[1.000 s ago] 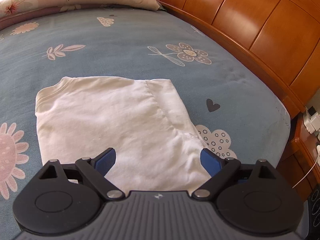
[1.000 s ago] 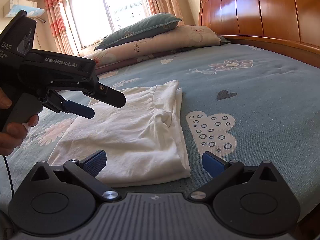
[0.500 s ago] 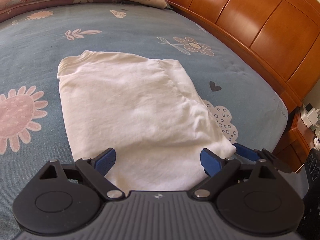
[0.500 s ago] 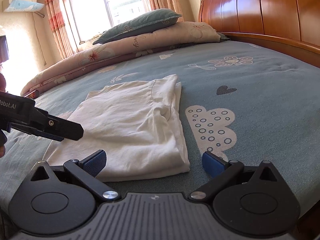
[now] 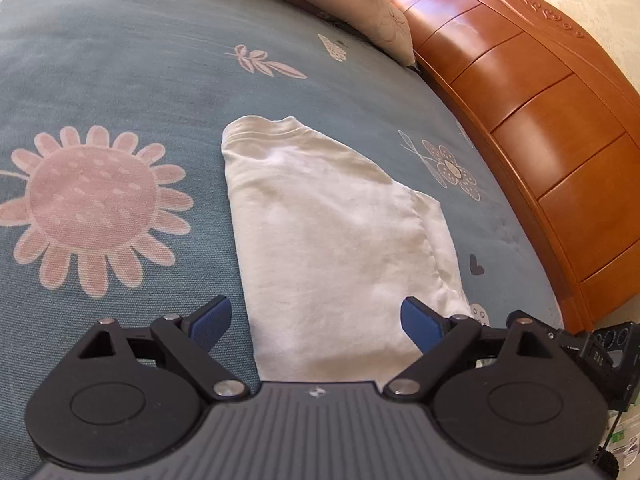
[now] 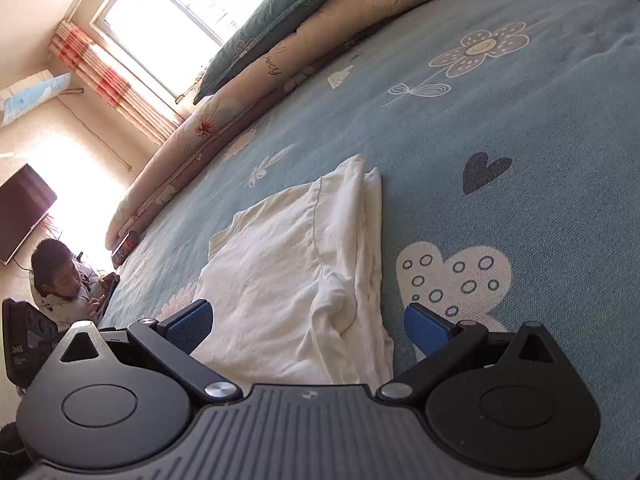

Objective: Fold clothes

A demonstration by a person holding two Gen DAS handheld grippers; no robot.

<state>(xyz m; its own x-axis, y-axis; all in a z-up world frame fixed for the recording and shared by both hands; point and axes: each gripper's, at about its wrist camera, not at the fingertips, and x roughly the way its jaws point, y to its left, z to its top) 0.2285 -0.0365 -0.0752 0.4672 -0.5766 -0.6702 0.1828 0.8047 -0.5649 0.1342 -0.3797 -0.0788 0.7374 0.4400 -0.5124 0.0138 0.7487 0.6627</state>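
I see a wide bed with a blue-grey bedsheet (image 5: 120,60) printed with pink flowers and hearts. A glossy orange wooden headboard (image 5: 540,120) runs along its side. Far away, a rolled quilt (image 6: 256,92) and a teal pillow (image 6: 272,20) lie under a bright window (image 6: 168,16) with red-striped curtains (image 6: 108,80). A dark television (image 6: 22,212) hangs on the cream wall; a person (image 6: 60,280) sits low beside the bed.

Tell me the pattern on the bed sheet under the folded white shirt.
The blue-grey bed sheet is printed with pink and white flowers, leaves and small dark hearts; the left wrist view shows it best.
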